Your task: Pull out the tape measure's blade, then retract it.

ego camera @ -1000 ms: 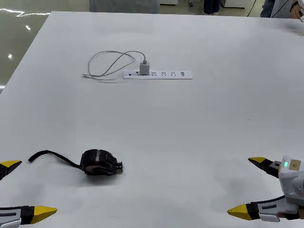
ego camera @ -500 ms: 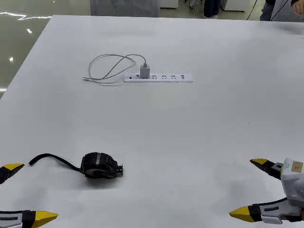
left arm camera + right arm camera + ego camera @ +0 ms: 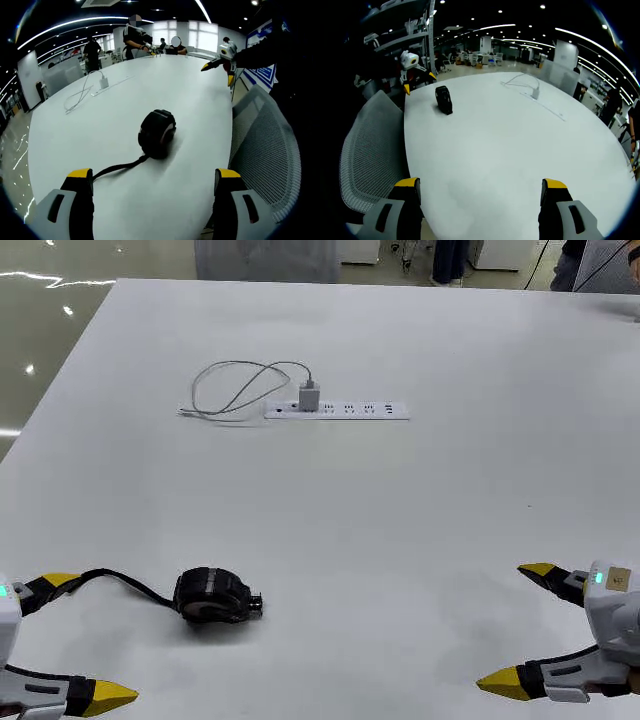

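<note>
Task's thing: the black tape measure is sitting on the white worktop, toward the person's edge, with no blade showing drawn out.
Strap: a black wrist strap is trailing from the tape measure's left side, its far end lying by one jaw tip; I cannot tell whether they are touching.
Left gripper: the left gripper is hovering near the tape measure, on its left, jaws standing wide apart and holding nothing.
Right gripper: the right gripper is waiting well apart from the tape measure, on its right, jaws likewise spread and empty.
Background: a power strip with a charger and a looped cable is lying well beyond the tape measure, out of the way.
Step in hand: judging by the empty jaws, the approach is only beginning; nothing is being gripped yet.
Doing it well: the left jaws should be closing across the case itself, not the limp strap, so the body is pinned. The small tab at the tape measure's right end looks like the blade hook; the right jaws should be pinching that and drawing straight away, low along the worktop.
Retracting: easing the hook back under grip is safer than letting it snap.
</note>
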Demonstrator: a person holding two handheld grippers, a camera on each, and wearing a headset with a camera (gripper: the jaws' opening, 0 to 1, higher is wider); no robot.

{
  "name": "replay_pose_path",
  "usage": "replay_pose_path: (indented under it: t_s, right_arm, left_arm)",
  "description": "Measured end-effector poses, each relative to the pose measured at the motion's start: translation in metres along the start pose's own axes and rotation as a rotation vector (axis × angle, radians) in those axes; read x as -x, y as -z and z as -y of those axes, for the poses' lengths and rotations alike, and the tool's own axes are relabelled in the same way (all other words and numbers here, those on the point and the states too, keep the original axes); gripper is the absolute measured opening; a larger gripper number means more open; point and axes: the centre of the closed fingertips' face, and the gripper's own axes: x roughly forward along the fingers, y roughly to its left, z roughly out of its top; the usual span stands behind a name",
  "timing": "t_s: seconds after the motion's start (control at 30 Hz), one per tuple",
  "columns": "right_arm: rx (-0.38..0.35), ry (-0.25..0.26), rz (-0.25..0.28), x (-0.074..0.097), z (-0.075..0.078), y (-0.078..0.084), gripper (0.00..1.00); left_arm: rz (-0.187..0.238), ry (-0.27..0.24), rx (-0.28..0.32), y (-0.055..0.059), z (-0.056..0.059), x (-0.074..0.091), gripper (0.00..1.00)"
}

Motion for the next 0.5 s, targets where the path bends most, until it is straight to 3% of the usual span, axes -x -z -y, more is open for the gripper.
replay_pose_path:
  t_s: [0.03, 0.13, 0.27, 0.37, 0.5]
  right_arm:
    - [0.001, -0.004, -0.001, -0.001, 0.0, -0.001, 0.99]
    - [0.005, -0.014, 0.012, -0.002, -0.001, -0.004, 0.99]
    - [0.01, -0.03, -0.003, -0.005, -0.001, -0.006, 0.99]
    - [0.016, -0.037, -0.002, -0.007, 0.0, -0.01, 0.99]
    - [0.027, -0.046, -0.001, -0.009, 0.0, -0.015, 0.99]
  left_arm:
    - [0.035, 0.016, -0.021, -0.008, 0.001, -0.002, 0.99]
    - [-0.014, 0.016, -0.058, -0.007, -0.001, -0.006, 0.99]
    - [-0.025, 0.04, -0.049, -0.013, 0.0, -0.011, 0.99]
    - [-0.026, 0.057, -0.076, -0.022, 0.002, -0.015, 0.99]
    - [-0.058, 0.088, -0.134, -0.026, 0.007, -0.019, 0.99]
